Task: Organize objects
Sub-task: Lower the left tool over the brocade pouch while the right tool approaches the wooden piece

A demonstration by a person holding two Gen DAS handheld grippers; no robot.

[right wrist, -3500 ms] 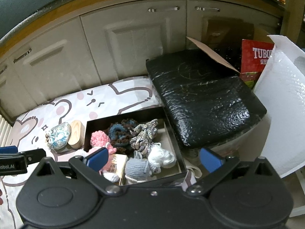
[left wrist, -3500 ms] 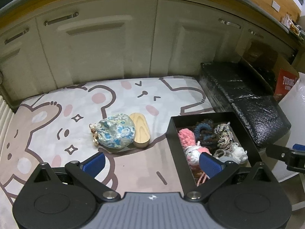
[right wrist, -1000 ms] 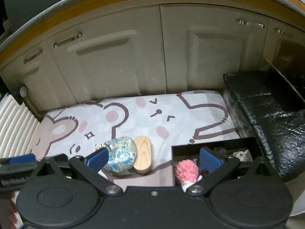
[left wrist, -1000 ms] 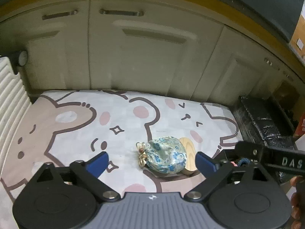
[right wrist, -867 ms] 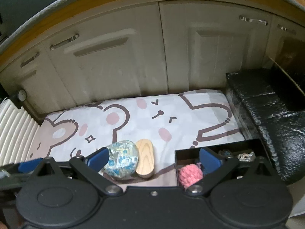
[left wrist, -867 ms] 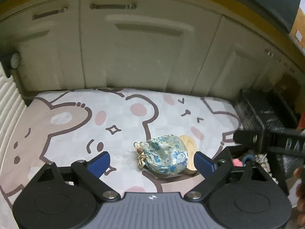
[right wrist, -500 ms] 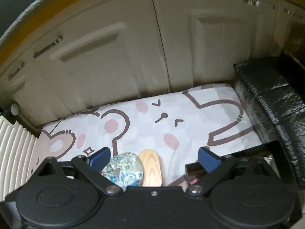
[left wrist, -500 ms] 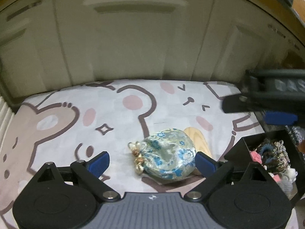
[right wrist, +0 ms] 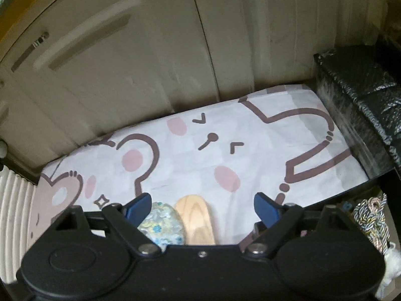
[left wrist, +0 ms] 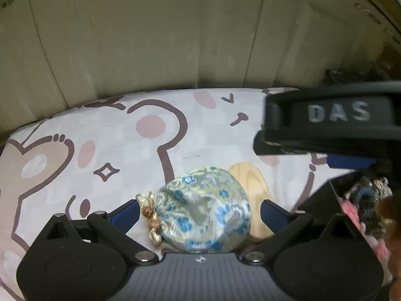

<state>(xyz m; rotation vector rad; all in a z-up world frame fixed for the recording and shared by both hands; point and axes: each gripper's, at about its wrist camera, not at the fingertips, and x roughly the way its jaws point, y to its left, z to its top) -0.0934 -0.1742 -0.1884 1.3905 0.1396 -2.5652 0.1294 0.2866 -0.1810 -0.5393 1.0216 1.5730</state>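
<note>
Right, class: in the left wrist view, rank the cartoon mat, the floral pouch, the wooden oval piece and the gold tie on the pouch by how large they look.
1. cartoon mat
2. floral pouch
3. wooden oval piece, partly hidden behind the pouch, so its rank is unsure
4. gold tie

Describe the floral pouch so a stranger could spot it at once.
Start at the cartoon-bear mat spread below the cream cabinet doors. Near its front edge, left of the black box of knitted things, lies the floral pouch. Unlike the plain oval wooden piece touching its right side, it is a puffy blue-flowered fabric pouch tied with gold cord.
</note>
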